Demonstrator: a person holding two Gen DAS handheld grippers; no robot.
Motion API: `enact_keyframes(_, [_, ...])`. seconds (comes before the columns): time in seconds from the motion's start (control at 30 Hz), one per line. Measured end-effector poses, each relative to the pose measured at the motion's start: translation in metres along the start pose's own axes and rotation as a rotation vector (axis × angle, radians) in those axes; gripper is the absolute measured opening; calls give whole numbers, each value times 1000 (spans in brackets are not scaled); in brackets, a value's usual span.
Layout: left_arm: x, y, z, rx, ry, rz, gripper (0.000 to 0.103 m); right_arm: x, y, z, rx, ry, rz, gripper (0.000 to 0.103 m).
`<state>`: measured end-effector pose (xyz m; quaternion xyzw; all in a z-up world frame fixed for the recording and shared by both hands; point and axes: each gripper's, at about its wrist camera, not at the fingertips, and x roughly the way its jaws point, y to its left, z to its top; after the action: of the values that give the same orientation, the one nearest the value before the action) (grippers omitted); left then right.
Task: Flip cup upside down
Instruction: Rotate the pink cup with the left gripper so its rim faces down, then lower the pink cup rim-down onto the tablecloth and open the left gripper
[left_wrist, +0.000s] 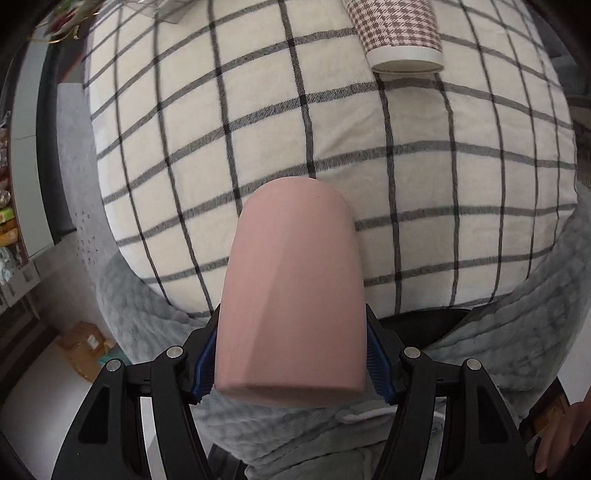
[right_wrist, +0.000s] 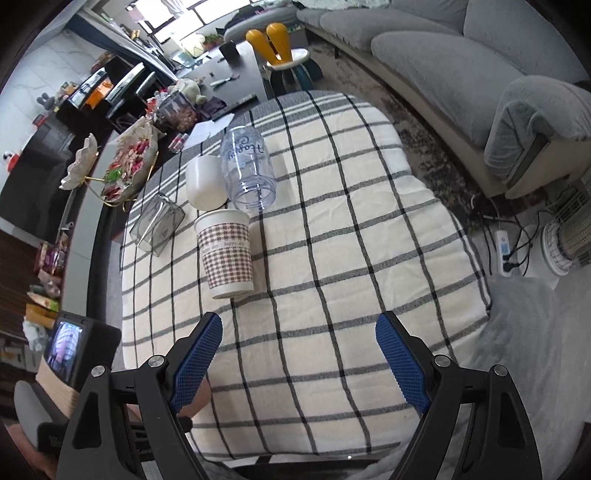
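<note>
cup: a pink cup (left_wrist: 291, 295) is sitting in the left claw (left_wrist: 291, 354), held out over the near edge of the table (left_wrist: 461, 206); which end is the mouth I cannot tell from the left wrist view
left claw: closed on the cup; blue pads (left_wrist: 376, 365) are pressing its two sides near the end closest to the camera
right claw: the right claw (right_wrist: 299, 354) is hovering wide open over the checked cloth (right_wrist: 332, 295), gripping nothing
handling: looking stiff and matte, likely ceramic, so fairly heavy and breakable if dropped; smooth wall with faint facets, probably a bit slippery against the pads
hold: a grip across the body seems sound; a hold nearer mid-height would likely be steadying it better through a turn
nearby: a houndstooth paper cup (right_wrist: 226, 254) is standing mouth down on the cloth; beyond it a white cup (right_wrist: 205, 182), a clear plastic bottle (right_wrist: 249, 170) and a clear container (right_wrist: 159, 225), all mouth down as far as I can judge
risk: a rotating cup may be slipping if the squeeze is light
</note>
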<state>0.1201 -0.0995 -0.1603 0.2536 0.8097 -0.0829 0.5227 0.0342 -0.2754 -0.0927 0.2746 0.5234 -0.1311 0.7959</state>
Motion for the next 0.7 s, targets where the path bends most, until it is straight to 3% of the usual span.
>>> enact_keyframes(0.1, [10,-4,15,43,81,23,66,13,-2,10,17,29,10,85])
enact_keyframes(0.3, [18,-2,36,56,160,56,66,36,-6,23,52,76,26,85])
enact_keyframes(0.47, [17,-3,46,67,189,63,68,47,-10,30,64,93,43,85])
enact_keyframes(0.53, [15,-4,47,74,180,69,85,47,-9,31,64,92,46,85])
enact_keyframes(0.7, [5,-5,39,90,152,65,85,44,-9,30,68,86,50,85])
